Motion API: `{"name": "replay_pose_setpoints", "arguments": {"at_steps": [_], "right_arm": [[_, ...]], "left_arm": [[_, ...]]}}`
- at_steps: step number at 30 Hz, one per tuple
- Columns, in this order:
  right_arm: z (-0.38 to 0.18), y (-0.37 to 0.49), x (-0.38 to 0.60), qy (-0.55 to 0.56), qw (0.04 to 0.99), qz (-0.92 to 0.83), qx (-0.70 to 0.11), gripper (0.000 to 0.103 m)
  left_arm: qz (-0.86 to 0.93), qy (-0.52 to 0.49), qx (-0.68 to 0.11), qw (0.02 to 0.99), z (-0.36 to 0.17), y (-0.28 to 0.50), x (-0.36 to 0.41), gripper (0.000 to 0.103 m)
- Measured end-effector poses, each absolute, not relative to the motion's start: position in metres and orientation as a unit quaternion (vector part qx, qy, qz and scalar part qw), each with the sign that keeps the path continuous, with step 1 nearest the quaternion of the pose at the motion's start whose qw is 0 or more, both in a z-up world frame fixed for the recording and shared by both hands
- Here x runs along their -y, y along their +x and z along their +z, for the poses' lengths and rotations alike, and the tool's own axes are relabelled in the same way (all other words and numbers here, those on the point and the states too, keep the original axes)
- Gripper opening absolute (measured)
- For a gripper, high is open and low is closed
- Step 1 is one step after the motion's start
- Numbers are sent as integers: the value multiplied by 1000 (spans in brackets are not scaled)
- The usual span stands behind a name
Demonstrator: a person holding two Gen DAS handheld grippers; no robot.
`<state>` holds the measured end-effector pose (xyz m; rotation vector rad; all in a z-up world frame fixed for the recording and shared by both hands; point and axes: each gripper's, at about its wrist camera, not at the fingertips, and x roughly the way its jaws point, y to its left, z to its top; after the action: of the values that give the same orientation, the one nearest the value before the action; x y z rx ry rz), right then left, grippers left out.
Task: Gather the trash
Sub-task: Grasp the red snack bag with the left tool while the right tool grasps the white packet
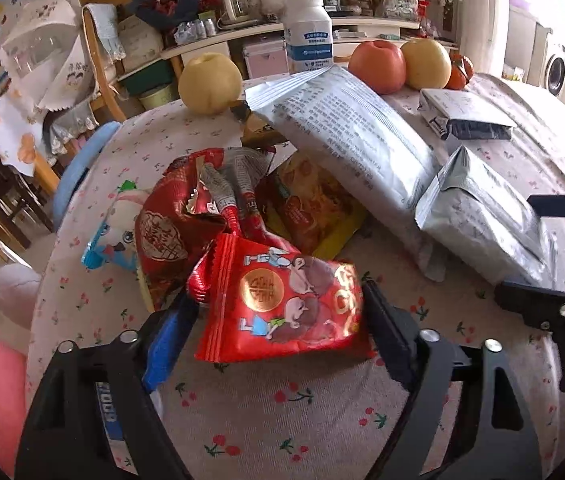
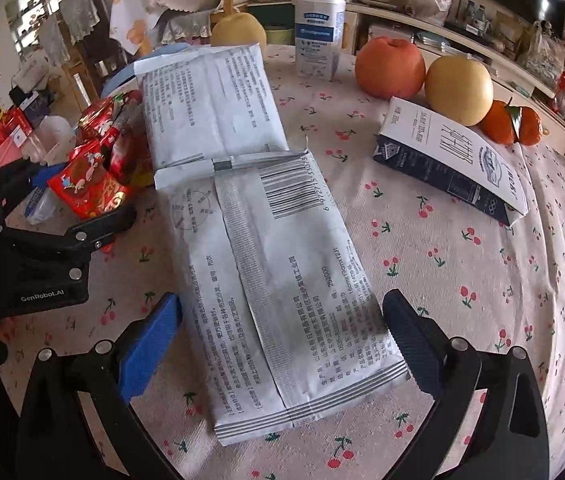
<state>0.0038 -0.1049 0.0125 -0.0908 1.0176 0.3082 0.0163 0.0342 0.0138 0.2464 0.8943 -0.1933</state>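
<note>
Holding a red snack wrapper [image 1: 282, 300] between its fingers, your left claw [image 1: 278, 320] sits low over the table [image 1: 266, 412], w/ the blue pad on one side of the packet and the black pad on the other, both touching it. That wrapper is at the near edge of a trash heap: a crumpled red bag [image 1: 170, 236] just behind it, an orange-yellow packet [image 1: 314, 208] beside that, and a blue-white cartoon wrapper [image 1: 114, 236] at the heap's left. Your right claw [image 2: 282, 344] is wide, fingers either side of the near silver pouch [image 2: 278, 280] but apart from it, so nothing is gripped there. The pouch lies flat, printed back up w/ barcode showing, and a second silver pouch [image 2: 210, 104] lies end to end w/ it farther off. Off to your right, a dark-and-white carton [image 2: 454, 160] lies on its side. Beyond it sit an orange-red apple [image 2: 390, 68], a yellow pear [image 2: 458, 88] and small oranges [image 2: 510, 122]. A white bottle [image 2: 320, 24] stands upright at the far edge, another pear [image 1: 210, 82] near it. Tablecloth has a cherry print.
</note>
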Motion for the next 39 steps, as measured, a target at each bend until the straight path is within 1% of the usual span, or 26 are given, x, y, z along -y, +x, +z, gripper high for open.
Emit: {"name": "replay_pose_setpoints", "arguments": {"at_steps": [1,3,5,6,7,9,11,13,14,18,20,24,28,32,39], "right_arm": [[12,4,105,-45,862,145,-484,99],[7,4,100,-59,861,134,-488,99],[5,4,97,-67,864,130,-482,99],[5,5,96,-63,864,128,-483,99],[5,5,96,-63,865,126,-482,99],[4,5,96,-60,867,123,-480,99],[3,5,95,-57,868,119,-479,98],[3,2,96,-54,869,114,-478,97],[3,1,97,-51,870,113,-477,95],[6,-8,101,-38,875,106,-471,84],[8,-10,103,-34,876,105,-470,81],[13,-18,102,-30,882,103,-459,73],[15,-27,101,-23,885,103,-453,69],[21,-33,102,-13,892,100,-440,62],[35,-43,102,19,900,105,-424,60]], "left_arm": [[-97,114,-431,890,14,17,-35,72],[-100,110,-431,890,14,17,-35,68],[-107,98,-434,889,14,17,-35,61],[-115,85,-437,888,14,17,-37,53],[-119,76,-439,887,14,16,-37,47],[-119,72,-439,888,14,14,-38,44],[-117,68,-439,888,15,13,-40,37],[-117,63,-439,889,14,12,-42,32],[-119,57,-439,889,15,11,-44,31],[-130,31,-441,888,15,8,-51,29],[-132,27,-441,887,15,7,-53,29],[-134,14,-439,888,17,3,-59,28],[-138,-2,-432,891,22,-4,-68,28],[-140,-10,-425,894,28,-11,-76,28],[-142,-20,-406,902,42,-24,-91,28]]}}
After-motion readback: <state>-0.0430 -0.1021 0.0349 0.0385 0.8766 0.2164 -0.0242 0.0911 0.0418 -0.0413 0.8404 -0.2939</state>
